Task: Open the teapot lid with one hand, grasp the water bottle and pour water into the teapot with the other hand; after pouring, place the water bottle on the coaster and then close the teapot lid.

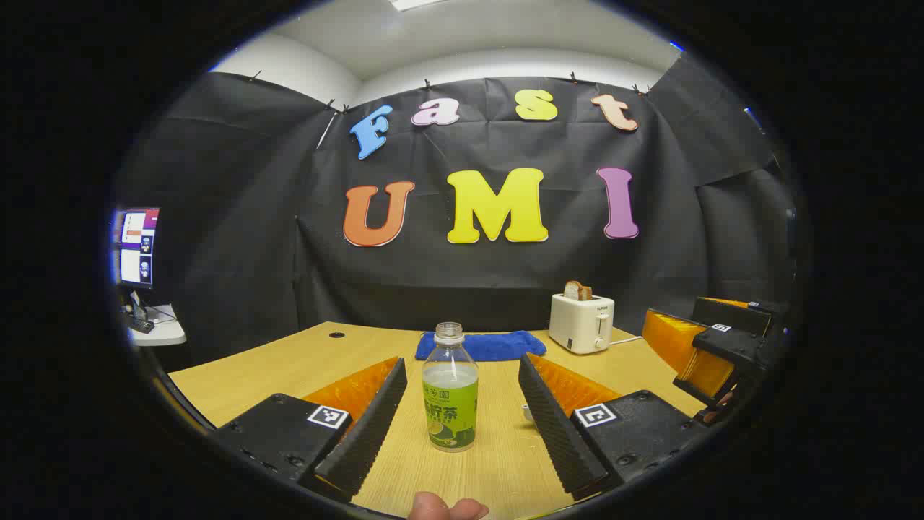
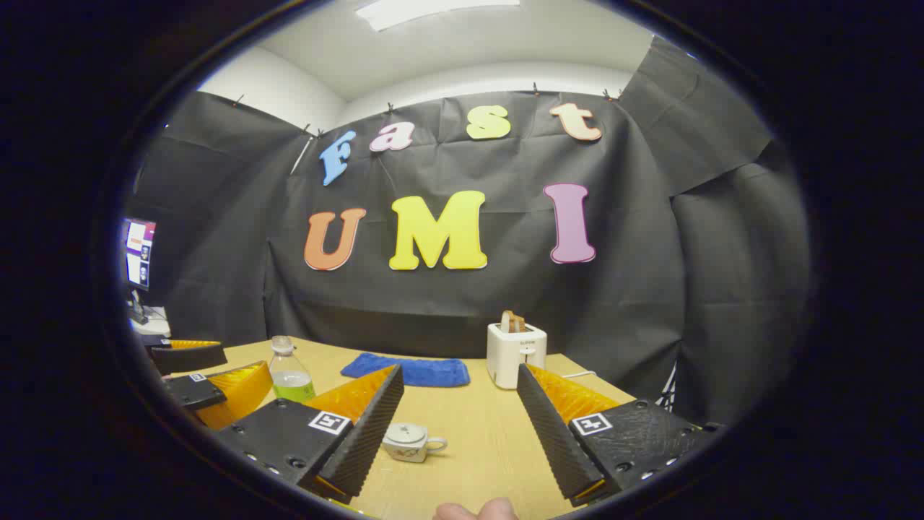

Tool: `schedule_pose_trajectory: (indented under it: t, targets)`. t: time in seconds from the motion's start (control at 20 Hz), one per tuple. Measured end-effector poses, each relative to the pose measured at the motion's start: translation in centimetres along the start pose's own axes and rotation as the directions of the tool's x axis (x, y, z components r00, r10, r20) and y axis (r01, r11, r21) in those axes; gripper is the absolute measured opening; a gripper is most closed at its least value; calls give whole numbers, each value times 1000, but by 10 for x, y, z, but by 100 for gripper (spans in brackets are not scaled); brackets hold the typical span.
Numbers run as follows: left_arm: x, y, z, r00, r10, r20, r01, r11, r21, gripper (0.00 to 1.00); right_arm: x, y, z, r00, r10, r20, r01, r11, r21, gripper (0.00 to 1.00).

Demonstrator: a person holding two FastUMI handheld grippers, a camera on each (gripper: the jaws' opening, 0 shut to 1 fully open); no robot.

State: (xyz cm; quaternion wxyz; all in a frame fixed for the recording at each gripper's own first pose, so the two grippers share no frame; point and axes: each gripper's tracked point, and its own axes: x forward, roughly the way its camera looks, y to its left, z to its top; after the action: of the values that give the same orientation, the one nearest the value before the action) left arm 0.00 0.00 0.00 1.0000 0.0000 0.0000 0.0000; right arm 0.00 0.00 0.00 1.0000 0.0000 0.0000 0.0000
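An uncapped water bottle (image 1: 449, 390) with a green label stands upright on the wooden table (image 1: 289, 368). It sits in the gap between my left gripper's (image 1: 461, 362) open fingers and touches neither. In the right gripper view the bottle (image 2: 291, 375) stands just past the left gripper (image 2: 242, 367). A small white teapot (image 2: 411, 440) with its lid on sits on the table, low between my right gripper's (image 2: 459, 372) open fingers and close to the left one. A sliver of the teapot (image 1: 528, 413) peeks out beside a finger. The right gripper (image 1: 675, 354) hovers at the table's right.
A folded blue cloth (image 1: 480, 345) lies at the back of the table, with a white toaster (image 1: 582, 323) holding a slice of bread to its right. A monitor (image 1: 136, 245) stands off the left edge. A thumb (image 1: 447, 508) shows at the bottom.
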Motion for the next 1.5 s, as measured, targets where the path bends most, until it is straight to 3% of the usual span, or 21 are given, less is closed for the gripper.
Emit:
schedule_pose_trajectory:
  t: [0.85, 1.5]
  targets:
    - [4, 4, -11, 1000, 6, -29, -5, 1000, 19, 98, 8, 8, -23, 999, 18, -51, -19, 1000, -7, 95]
    - [9, 18, -17, 998, 19, -67, -17, 999, 29, 98, 66, 44, -97, 972, 86, -221, -94, 995, -23, 95]
